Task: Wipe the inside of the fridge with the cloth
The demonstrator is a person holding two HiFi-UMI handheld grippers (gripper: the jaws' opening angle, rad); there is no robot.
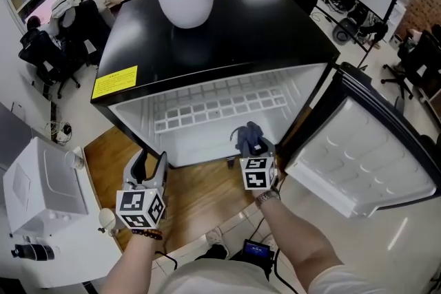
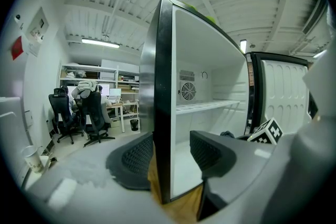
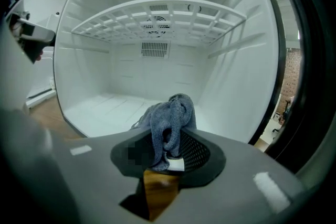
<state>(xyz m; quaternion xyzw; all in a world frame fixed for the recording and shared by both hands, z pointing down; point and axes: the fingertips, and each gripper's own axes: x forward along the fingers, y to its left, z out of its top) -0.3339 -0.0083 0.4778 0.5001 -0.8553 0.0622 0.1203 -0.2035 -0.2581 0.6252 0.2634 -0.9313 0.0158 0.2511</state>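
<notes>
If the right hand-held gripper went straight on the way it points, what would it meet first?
Likely the fridge's white floor, under the wire shelf, with the gripped cloth touching first; the back wall lies beyond. Depth is unclear.

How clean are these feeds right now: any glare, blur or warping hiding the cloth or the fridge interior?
Head view: sharp and evenly lit, only a soft sheen on the black fridge top. Left gripper view: heavy fisheye, dark corners, near jaws soft. Right gripper view: the shelf bows from distortion, the white interior is bright but not blown out, the cloth is crisp.
</notes>
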